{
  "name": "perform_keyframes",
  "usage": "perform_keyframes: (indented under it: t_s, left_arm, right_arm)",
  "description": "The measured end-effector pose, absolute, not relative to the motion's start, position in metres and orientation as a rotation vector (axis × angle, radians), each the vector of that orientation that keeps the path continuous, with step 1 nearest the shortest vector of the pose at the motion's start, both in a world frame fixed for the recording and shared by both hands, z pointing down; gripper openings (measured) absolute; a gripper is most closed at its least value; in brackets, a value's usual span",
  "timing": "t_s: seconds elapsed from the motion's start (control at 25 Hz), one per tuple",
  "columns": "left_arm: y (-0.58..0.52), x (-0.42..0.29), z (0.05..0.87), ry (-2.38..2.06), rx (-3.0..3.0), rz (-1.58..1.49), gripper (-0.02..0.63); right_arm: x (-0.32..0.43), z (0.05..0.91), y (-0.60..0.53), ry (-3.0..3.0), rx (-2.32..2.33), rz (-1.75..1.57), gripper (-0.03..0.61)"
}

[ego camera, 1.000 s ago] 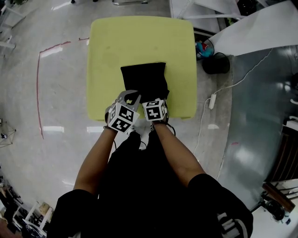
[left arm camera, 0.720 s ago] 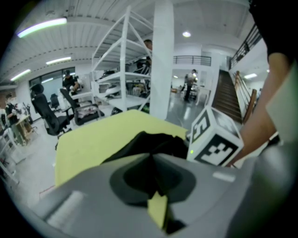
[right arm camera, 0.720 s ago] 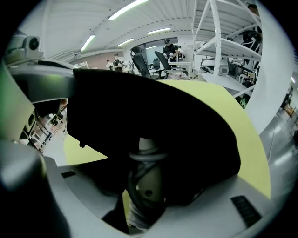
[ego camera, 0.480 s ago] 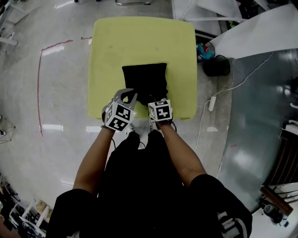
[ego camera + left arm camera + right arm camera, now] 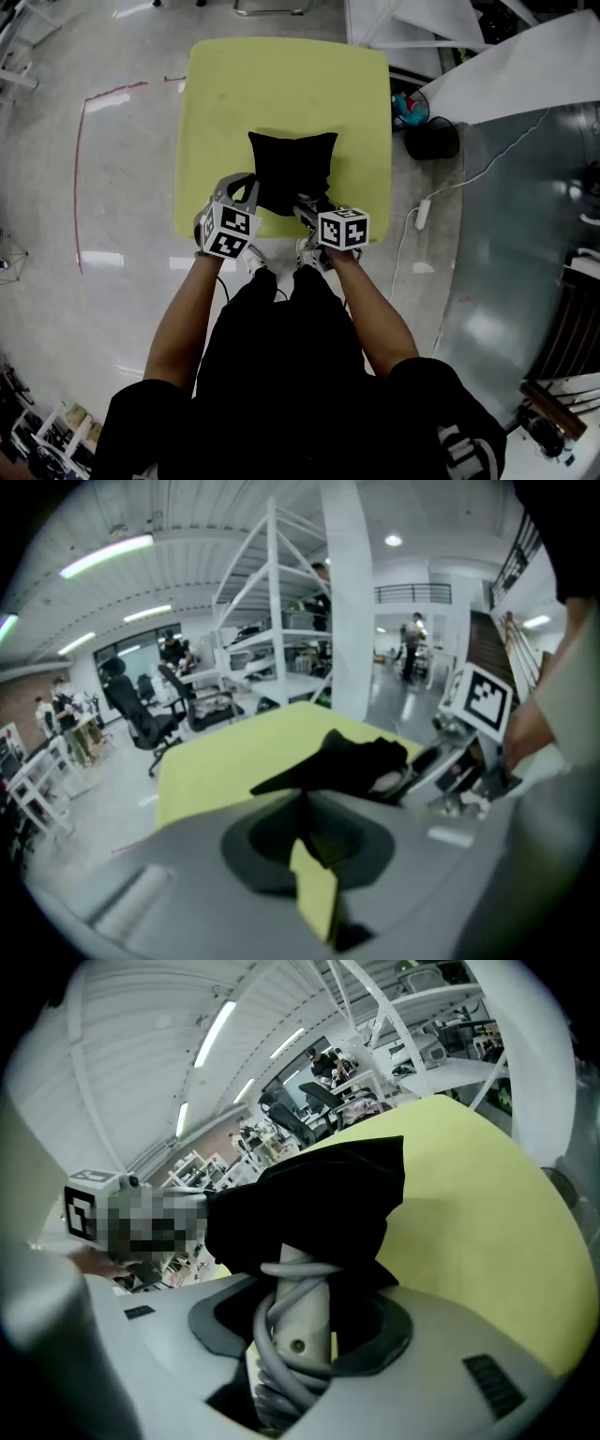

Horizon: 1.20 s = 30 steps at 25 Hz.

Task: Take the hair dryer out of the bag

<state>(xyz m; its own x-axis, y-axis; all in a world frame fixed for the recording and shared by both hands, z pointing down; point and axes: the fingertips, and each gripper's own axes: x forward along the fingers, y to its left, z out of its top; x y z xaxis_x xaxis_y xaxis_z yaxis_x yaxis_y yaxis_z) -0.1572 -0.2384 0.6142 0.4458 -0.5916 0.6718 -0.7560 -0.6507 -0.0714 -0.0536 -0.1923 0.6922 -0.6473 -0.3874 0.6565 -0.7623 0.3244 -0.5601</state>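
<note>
A black bag (image 5: 291, 164) lies on the yellow-green table (image 5: 281, 84), bunched at its near end. My left gripper (image 5: 251, 190) is shut on the bag's near left edge; in the left gripper view the black fabric (image 5: 352, 761) runs into the closed jaws (image 5: 305, 808). My right gripper (image 5: 302, 204) is at the bag's near right corner. Its jaws have just been closing and now grip the pale handle of the hair dryer (image 5: 298, 1288), which has a grey cord (image 5: 277, 1368) wound round it. The bag (image 5: 309, 1204) hides the rest of the dryer.
On the floor to the table's right are a dark round object (image 5: 431, 131), a white power strip (image 5: 422, 206) with its cable, and a large white sheet (image 5: 506, 66). Red tape (image 5: 80, 159) marks the floor at the left. Office chairs (image 5: 141, 714) and white shelving (image 5: 281, 621) stand beyond.
Both grippers have drawn back toward me and moved apart, the left leftwards and the right rightwards with a roll. The bag's near end has gathered and narrowed between them.
</note>
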Motion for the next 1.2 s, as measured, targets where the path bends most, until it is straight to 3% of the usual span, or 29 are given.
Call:
perform_keyframes:
  t_s: [0.6, 1.2]
  left_arm:
    - [-0.258, -0.152, 0.593, -1.276, 2.466, 0.976, 0.02]
    - [-0.259, -0.171, 0.595, -1.319, 2.375, 0.997, 0.019]
  right_arm:
    - [-0.047, 0.667, -0.149, -2.352, 0.603, 1.216, 0.192]
    - [-0.052, 0.598, -0.119, -2.684, 0.249, 1.471, 0.192]
